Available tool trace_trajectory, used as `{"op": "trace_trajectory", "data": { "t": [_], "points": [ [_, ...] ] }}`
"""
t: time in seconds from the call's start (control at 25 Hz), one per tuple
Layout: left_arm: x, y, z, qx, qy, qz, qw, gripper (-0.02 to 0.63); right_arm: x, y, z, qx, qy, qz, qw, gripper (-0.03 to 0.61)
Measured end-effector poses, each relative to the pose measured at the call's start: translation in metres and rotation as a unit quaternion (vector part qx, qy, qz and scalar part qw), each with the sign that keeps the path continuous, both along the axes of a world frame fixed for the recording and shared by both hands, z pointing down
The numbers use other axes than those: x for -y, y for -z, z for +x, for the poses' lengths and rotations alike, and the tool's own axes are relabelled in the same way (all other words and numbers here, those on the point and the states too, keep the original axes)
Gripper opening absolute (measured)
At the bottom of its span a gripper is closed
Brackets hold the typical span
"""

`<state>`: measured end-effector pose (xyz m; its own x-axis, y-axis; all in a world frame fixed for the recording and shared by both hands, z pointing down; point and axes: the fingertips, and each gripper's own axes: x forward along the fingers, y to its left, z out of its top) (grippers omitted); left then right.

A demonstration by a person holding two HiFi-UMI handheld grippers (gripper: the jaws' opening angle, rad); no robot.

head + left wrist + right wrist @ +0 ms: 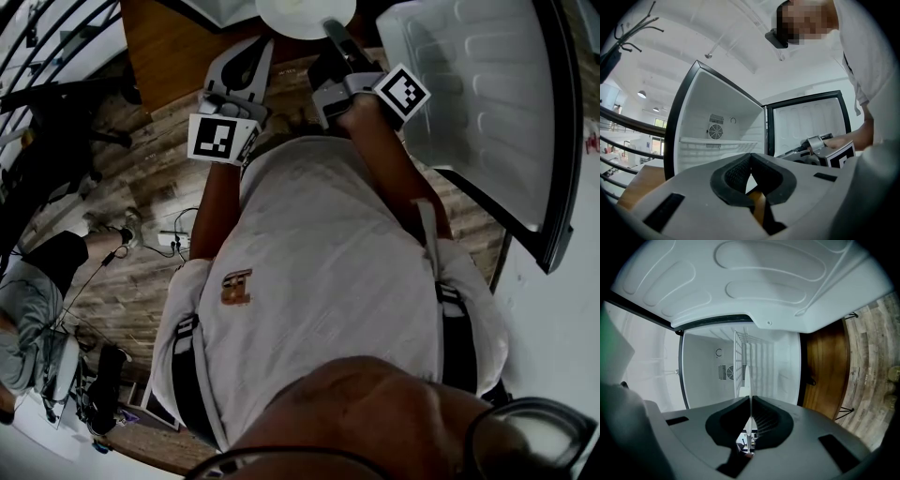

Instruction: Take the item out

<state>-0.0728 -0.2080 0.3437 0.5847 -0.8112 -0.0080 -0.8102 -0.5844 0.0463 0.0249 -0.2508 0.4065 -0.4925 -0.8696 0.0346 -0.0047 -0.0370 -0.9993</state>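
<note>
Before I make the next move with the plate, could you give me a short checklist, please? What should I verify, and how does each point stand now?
1. Grip on the plate: ok. The right gripper has its fingers closed on the rim of the white plate.
2. Left gripper free to help: ok. Its fingers are together with nothing between them.
3. Fridge door out of the way: ok. It stands wide open on the right side.
4. Plate clear of the fridge: cannot tell. The head view cuts the plate off at its upper edge.
5. Anything lying on the plate: cannot tell. Only part of it shows.
</note>
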Motion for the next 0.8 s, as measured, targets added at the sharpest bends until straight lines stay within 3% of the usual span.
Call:
{"op": "trace_trajectory", "data": {
  "t": [0.8],
  "points": [
    [0.0037,0.0032,0.0045,-0.001,-0.016,0.004,0.9999,0.018,0.0000,0.0063,0.0005,-0.004,-0.006,0.013,1.000,0.041]
  ]
}}
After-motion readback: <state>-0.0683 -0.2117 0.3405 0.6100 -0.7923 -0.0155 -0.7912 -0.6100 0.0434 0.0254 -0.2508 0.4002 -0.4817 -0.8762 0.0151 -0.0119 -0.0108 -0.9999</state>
